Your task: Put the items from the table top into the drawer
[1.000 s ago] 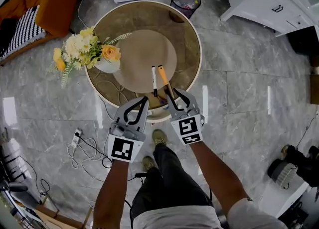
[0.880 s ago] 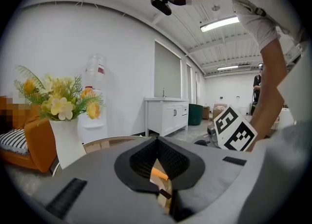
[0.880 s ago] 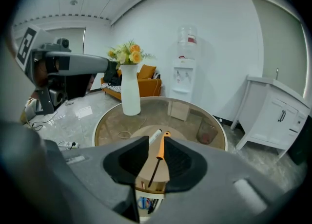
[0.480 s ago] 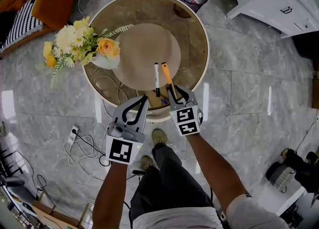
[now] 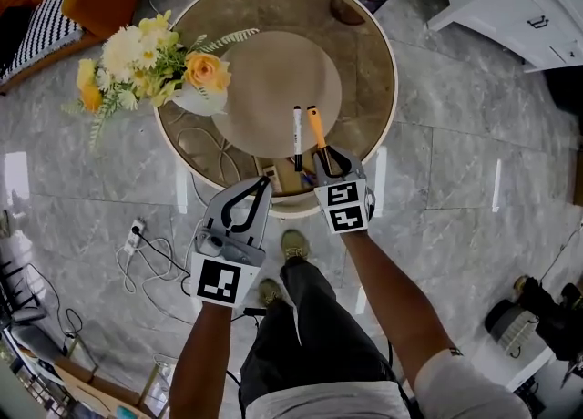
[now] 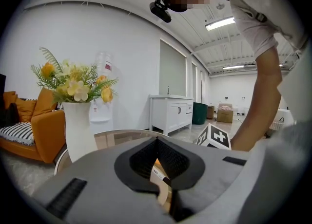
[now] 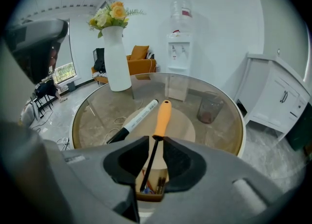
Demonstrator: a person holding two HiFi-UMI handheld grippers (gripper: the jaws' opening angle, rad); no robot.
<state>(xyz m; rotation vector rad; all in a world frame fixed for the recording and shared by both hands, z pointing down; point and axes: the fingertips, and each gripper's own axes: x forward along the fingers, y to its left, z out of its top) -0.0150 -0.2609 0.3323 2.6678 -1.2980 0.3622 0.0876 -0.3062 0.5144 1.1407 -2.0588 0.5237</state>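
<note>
Head view, table: a round glass table (image 5: 364, 53) carries a vase (image 5: 202, 103) with flowers at its far left
Head view, task things: a marker (image 5: 297, 135) and an orange-handled screwdriver (image 5: 316, 127) lie side by side close to the near edge, just above the open drawer (image 5: 284, 178)
Head view, grippers: the right gripper (image 5: 330, 155) is over the screwdriver's shaft; the left gripper (image 5: 265, 182) has its tip at the drawer's left edge
Left gripper view: the jaws of the left gripper (image 6: 157, 141) meet at the tips with nothing between them; the vase (image 6: 80, 130) stands at the far left
Right gripper view: the right gripper (image 7: 156, 139) keeps only a narrow gap, and the dark shaft of the screwdriver (image 7: 162, 116) passes between the jaws, though a firm touch is not clear; the marker (image 7: 139, 117) lies just left; the drawer (image 7: 151, 189) below holds pens
</note>
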